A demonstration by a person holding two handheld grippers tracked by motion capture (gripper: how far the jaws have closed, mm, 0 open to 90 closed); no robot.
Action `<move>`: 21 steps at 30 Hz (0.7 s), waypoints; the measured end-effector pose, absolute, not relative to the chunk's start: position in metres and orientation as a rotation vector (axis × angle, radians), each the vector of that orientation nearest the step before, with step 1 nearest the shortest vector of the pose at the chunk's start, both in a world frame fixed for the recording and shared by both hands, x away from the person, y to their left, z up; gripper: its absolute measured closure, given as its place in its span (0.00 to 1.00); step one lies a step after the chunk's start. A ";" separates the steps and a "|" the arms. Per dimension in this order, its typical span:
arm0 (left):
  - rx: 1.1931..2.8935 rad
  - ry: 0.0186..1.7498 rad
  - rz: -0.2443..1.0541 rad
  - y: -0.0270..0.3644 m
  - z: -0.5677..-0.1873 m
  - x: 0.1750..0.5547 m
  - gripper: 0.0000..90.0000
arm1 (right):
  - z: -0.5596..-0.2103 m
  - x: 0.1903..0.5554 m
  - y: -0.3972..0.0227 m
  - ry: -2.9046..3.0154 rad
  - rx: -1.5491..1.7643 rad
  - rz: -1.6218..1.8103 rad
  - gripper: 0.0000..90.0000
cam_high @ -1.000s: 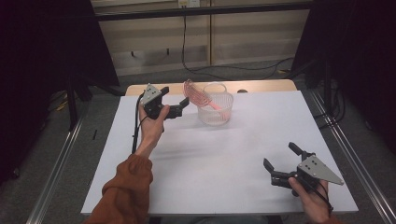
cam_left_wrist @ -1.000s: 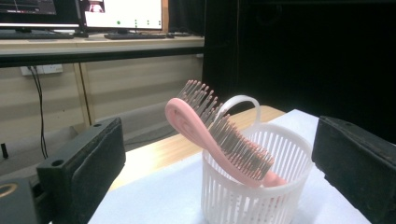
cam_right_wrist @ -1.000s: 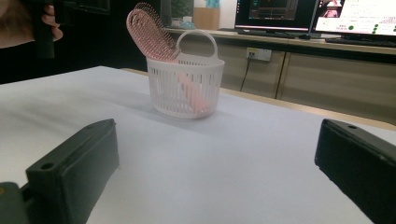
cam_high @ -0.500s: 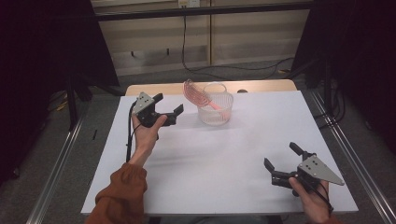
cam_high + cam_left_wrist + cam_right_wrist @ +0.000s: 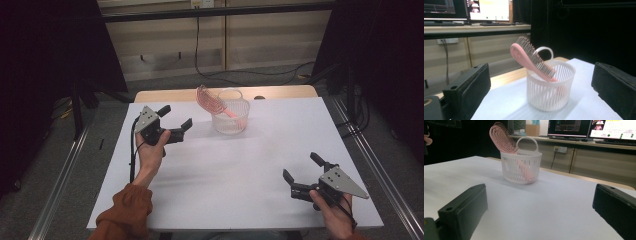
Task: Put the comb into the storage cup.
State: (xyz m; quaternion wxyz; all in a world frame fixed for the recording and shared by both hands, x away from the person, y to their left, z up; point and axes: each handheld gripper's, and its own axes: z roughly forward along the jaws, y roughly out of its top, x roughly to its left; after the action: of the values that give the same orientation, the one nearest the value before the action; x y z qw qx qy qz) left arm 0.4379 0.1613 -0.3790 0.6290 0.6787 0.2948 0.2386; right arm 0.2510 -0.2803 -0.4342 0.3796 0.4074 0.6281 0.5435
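Nearest the person, the right tool (image 5: 299,180) hovers low over the near right part of the white counter (image 5: 240,200), its jaws spread wide and empty, well apart from everything else. Farther in and to the left, the left tool (image 5: 176,119) is held raised above the counter, its jaws likewise apart and gripping nothing, aimed toward the white slatted basket (image 5: 230,116) just beside it. The basket stands upright near the far edge of the counter, and a pink hairbrush (image 5: 210,100) leans inside it, handle down, bristled head jutting above the rim on the side facing the left tool. In the left gripper view the basket (image 5: 550,86) sits centred between the two black jaws, the hairbrush (image 5: 530,58) tilted to the upper left. Judged from this layout, the basket looks light; a jaw nudging its wall or the overhanging brush head could tip or slide it toward the counter's far edge. A grip on the bristles rather than the brush body might slip.
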 end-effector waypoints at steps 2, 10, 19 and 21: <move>1.561 0.673 0.552 0.163 -0.380 0.436 0.03 | -0.434 0.251 -0.280 1.602 1.042 1.389 0.00; 1.555 0.708 0.581 0.173 -0.386 0.424 0.03 | -0.434 0.251 -0.280 1.600 1.041 1.389 0.00; 1.542 0.724 0.559 0.184 -0.391 0.414 0.03 | -0.434 0.251 -0.280 1.606 1.035 1.386 0.00; 1.557 0.706 0.553 0.186 -0.392 0.413 0.03 | -0.434 0.251 -0.280 1.607 1.035 1.388 0.00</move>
State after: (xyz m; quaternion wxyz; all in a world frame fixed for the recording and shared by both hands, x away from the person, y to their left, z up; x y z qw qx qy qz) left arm 0.4127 0.1856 -0.3922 0.6230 0.6778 0.3074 0.2407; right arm 0.2505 -0.2795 -0.4341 0.3797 0.4054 0.6294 0.5435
